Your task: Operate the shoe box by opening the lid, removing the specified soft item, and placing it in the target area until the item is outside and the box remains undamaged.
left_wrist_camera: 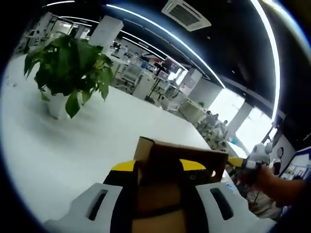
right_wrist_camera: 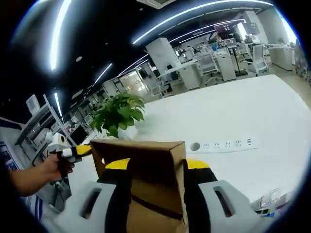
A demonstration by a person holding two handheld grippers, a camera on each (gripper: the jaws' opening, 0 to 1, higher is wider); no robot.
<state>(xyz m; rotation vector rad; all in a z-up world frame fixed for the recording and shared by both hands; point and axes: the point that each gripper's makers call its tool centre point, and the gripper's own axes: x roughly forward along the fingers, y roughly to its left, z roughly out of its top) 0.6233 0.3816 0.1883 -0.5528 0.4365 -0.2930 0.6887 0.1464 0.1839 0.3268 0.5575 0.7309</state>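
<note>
The brown cardboard shoe box (left_wrist_camera: 182, 162) sits between the yellow-tipped jaws of my left gripper (left_wrist_camera: 158, 167), which press against its sides. At the box's far right corner, a hand holds the right gripper (left_wrist_camera: 243, 163). In the right gripper view the same box (right_wrist_camera: 146, 165) stands between the jaws of my right gripper (right_wrist_camera: 158, 165), which close on its sides. The left gripper (right_wrist_camera: 73, 153), held by a hand, touches the box's left corner. The inside of the box and any soft item are hidden.
A white table (left_wrist_camera: 63, 150) carries a potted green plant (left_wrist_camera: 70, 68), also in the right gripper view (right_wrist_camera: 116, 112). A white power strip (right_wrist_camera: 221, 144) lies on the table past the box. Office desks and chairs (right_wrist_camera: 218, 60) stand beyond the table edge.
</note>
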